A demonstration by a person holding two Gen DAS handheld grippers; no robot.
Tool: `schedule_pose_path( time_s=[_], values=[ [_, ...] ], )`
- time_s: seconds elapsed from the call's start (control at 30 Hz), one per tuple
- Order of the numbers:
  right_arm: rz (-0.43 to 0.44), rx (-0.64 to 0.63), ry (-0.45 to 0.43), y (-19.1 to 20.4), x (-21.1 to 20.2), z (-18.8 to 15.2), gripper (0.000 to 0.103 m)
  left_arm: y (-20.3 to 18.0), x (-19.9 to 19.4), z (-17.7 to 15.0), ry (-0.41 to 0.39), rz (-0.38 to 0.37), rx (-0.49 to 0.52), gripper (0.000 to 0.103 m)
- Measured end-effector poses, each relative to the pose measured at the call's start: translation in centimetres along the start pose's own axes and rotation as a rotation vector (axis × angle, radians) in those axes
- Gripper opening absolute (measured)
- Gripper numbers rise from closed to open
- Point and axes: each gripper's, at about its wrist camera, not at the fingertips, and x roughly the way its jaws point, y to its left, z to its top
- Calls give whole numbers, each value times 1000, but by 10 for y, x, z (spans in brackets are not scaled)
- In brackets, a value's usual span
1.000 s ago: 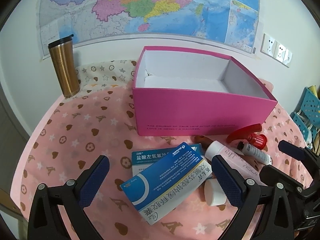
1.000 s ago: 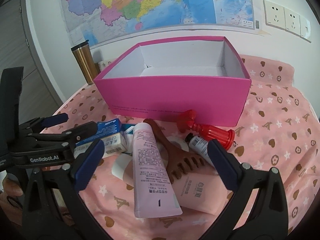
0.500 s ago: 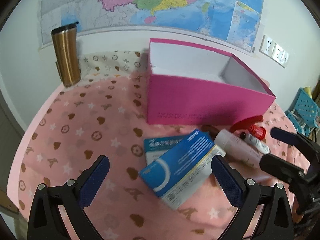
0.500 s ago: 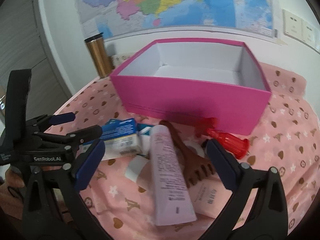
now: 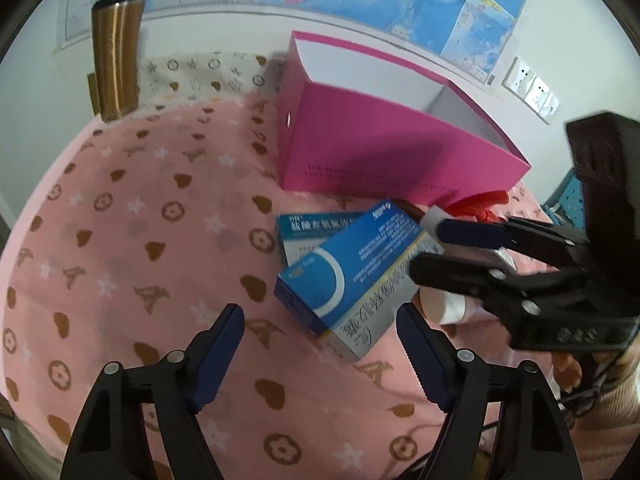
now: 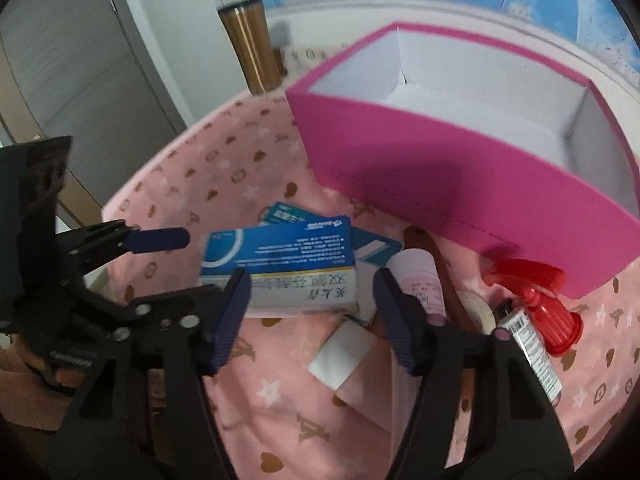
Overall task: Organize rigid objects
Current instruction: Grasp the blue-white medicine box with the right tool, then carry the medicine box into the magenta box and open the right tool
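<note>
Near the front edge of the surface (image 5: 120,240), just before the open pink box (image 5: 380,152), I see the blue medicine carton (image 6: 280,268) lying tilted on a teal carton (image 5: 316,232). My right gripper (image 6: 312,312) hovers over the blue carton's near end, fingers spread wide — holding nothing. My left gripper (image 5: 320,344) sits just short of it, fingers also wide. Beside the cartons lie a pink tube (image 6: 420,280) and a red spray head (image 6: 536,300).

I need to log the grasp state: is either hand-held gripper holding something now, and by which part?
Nothing is held. The right hand-held gripper is open around the blue medicine box, not closed on it; the left hand-held gripper is open.
</note>
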Motion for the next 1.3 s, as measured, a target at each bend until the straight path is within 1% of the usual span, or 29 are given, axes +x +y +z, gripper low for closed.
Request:
schedule_pose_path(
  time_s=[0.03,0.1,0.17,0.23,0.27,0.33,0.4,0.5,0.67,0.9,1.07,1.23,1.3],
  values=[
    [3,6,8,-1,3,1,62,0,1,-1,7,-6,2,77],
    [-2,18,27,-4,10,4,62,-1,4,-2,24,-26,7,71],
    [5,30,37,-6,14,5,62,-2,6,-2,37,-50,14,56],
    [23,46,52,-8,18,6,60,-3,7,-2,52,-87,11,50],
    [35,55,61,-9,20,6,56,-3,8,-2,55,-85,8,50],
    [40,65,58,-10,19,5,55,-1,9,0,58,-89,-2,50],
    [41,69,51,-10,16,5,52,1,8,2,59,-104,-12,50],
    [49,87,38,-10,9,5,52,0,3,8,47,-111,-13,50],
    [50,104,-19,-12,-11,11,52,-9,-11,24,0,-110,36,53],
    [42,125,-112,-19,-48,29,52,-30,-32,63,-74,-124,120,57],
    [21,129,-176,-27,-69,45,52,-48,-42,98,-153,-94,191,57],
    [-10,139,-218,-39,-74,65,52,-55,-31,128,-153,-76,214,57],
    [-9,157,-221,-49,-71,73,52,-57,-22,140,-142,-72,211,57]
  ],
)
